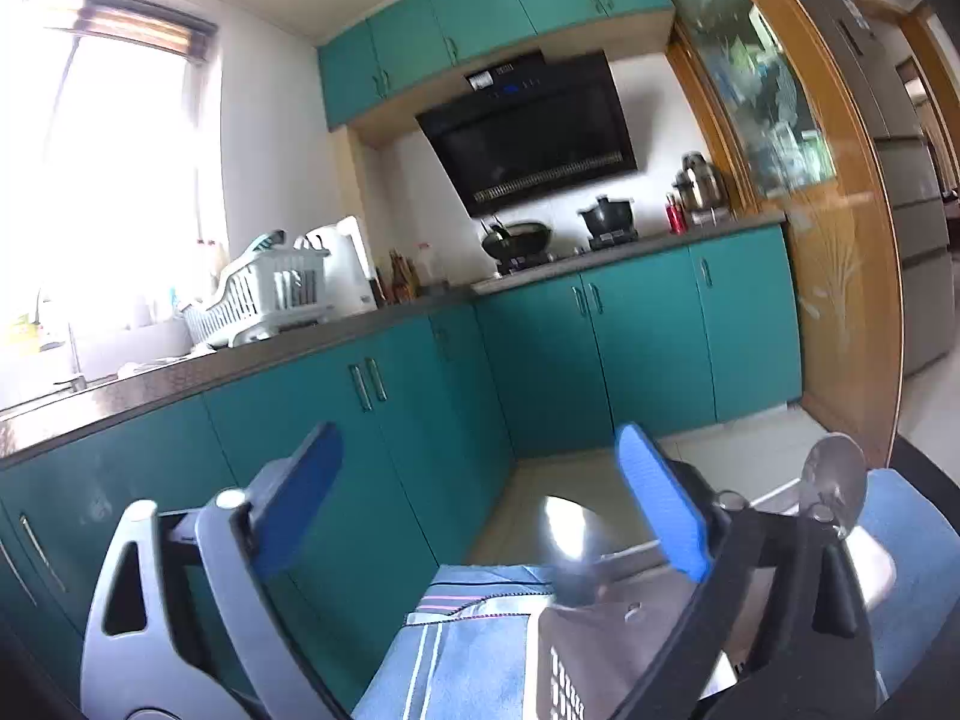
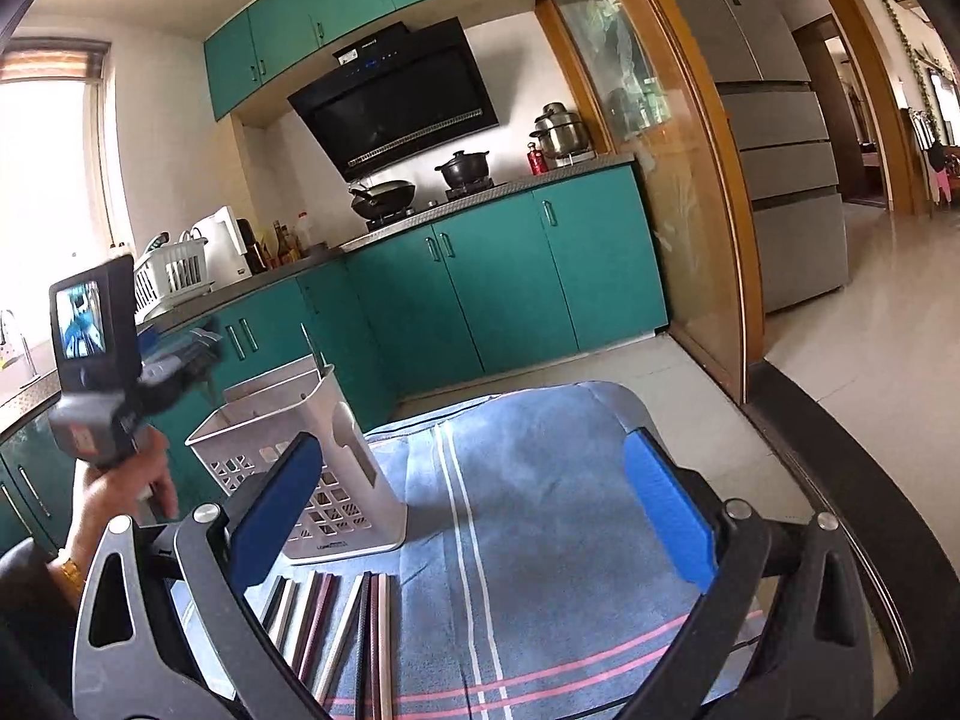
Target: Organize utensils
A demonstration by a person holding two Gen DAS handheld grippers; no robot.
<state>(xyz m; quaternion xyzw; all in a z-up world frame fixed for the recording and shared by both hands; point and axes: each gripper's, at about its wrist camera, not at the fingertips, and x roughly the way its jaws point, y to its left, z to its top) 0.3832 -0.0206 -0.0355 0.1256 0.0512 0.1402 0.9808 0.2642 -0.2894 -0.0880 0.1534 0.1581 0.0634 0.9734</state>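
Two grippers are hovering over a blue striped cloth [image 2: 540, 480], both spread wide and holding nothing. On the far left of the right wrist view, the left gripper [image 2: 186, 354] is being held up by the person's left hand [image 2: 120, 480], away from the cloth. Right of it, a white perforated utensil holder [image 2: 312, 456] is standing upright on the cloth's left part. Just near of the holder, a row of chopsticks [image 2: 336, 630] is lying flat, side by side, partly under the right gripper's [image 2: 480, 516] left finger. Further right the cloth is lying bare.

In the left wrist view, the left gripper [image 1: 480, 504] is facing the teal cabinets, with shiny metal utensils [image 1: 576, 546] (spoons, probably, though blurred) low at the right.

Risks, as judged: thin, close-packed sticks may be slipping or rolling from the pads; a low approach may be bunching the cloth; a nudge may be tipping the light holder.
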